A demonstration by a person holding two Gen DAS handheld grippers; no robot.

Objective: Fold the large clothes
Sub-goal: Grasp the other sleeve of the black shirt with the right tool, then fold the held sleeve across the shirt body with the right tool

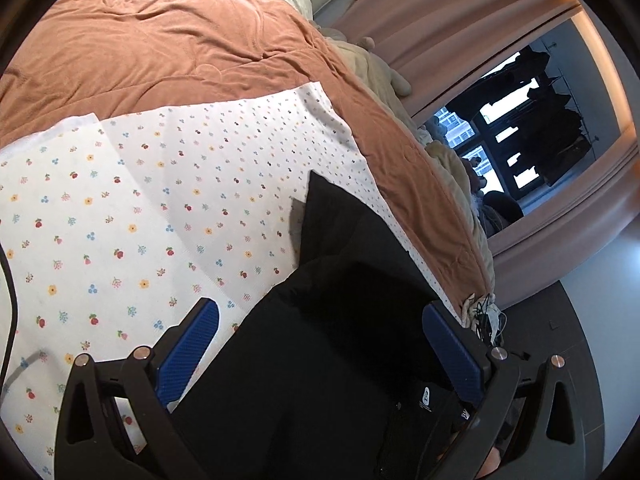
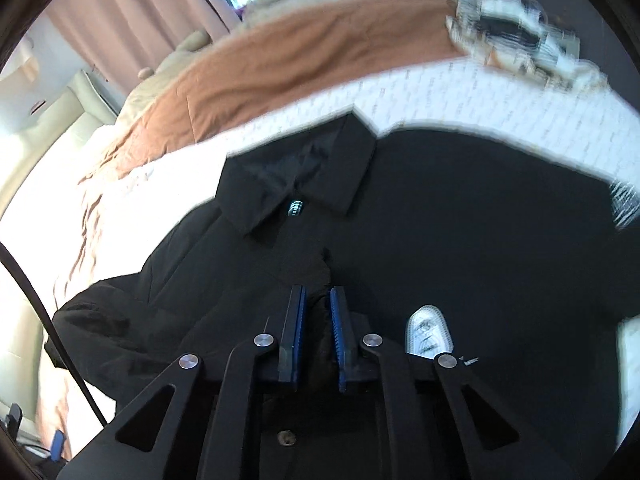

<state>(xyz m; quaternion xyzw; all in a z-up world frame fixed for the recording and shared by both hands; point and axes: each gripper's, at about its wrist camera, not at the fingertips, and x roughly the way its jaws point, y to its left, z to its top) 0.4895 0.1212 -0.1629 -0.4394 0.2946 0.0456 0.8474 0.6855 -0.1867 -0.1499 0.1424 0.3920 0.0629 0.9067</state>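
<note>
A large black jacket lies spread on a white floral sheet, with its collar pointing away from me. My right gripper is shut on a fold of the black jacket just below the collar, and dark cloth is bunched between its blue pads. A white tag shows beside it. My left gripper is open wide over another part of the black jacket. The cloth lies between its blue pads and is not pinched.
A brown blanket covers the far part of the bed. Cream bedding and plush toys sit along the bed's far edge by the pink curtains. A tangle of cables hangs at the bed's corner. A dark window is beyond.
</note>
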